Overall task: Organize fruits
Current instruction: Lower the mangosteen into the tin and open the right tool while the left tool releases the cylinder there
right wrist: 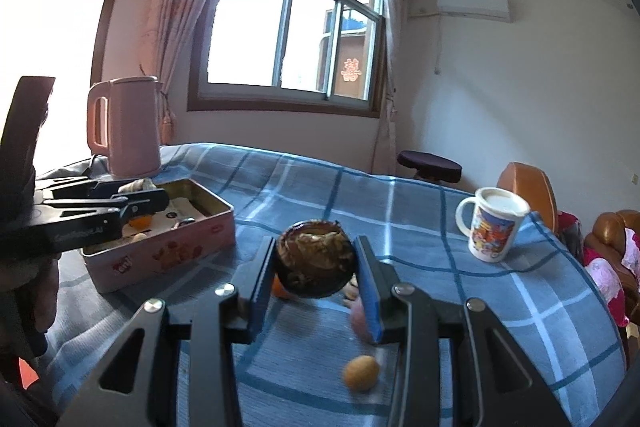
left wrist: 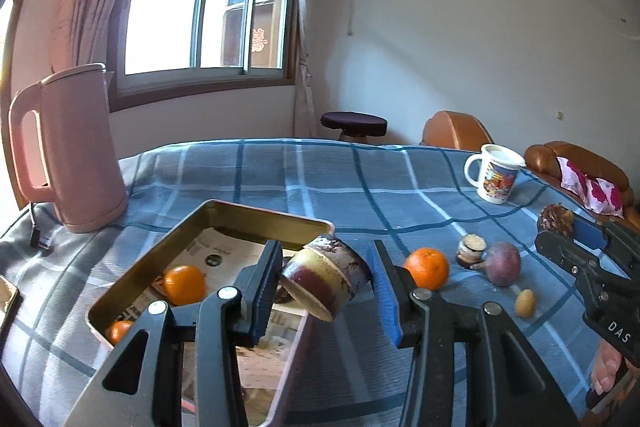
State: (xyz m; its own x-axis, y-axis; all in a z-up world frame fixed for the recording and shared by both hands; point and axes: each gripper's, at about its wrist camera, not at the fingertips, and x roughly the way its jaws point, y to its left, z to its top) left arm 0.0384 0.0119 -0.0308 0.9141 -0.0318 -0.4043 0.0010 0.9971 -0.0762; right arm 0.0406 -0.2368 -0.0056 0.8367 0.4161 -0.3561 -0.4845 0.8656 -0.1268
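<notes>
My left gripper (left wrist: 324,277) holds a cut purple-and-cream fruit piece (left wrist: 324,277) above the right rim of the open tin box (left wrist: 256,217); it also shows in the right wrist view (right wrist: 132,201). Two oranges (left wrist: 184,285) lie in the box. My right gripper (right wrist: 314,267) is shut on a dark brown fruit half (right wrist: 314,263) above the cloth; it also shows in the left wrist view (left wrist: 560,231). On the cloth lie an orange (left wrist: 426,267), a purple fruit (left wrist: 502,263), a small cut piece (left wrist: 472,251) and a small yellow fruit (right wrist: 360,373).
A pink kettle (left wrist: 76,151) stands at the table's far left, its cord beside it. A printed mug (right wrist: 494,227) stands at the right. The table has a blue checked cloth (left wrist: 320,183). Brown chairs (left wrist: 576,163) stand beyond the right edge.
</notes>
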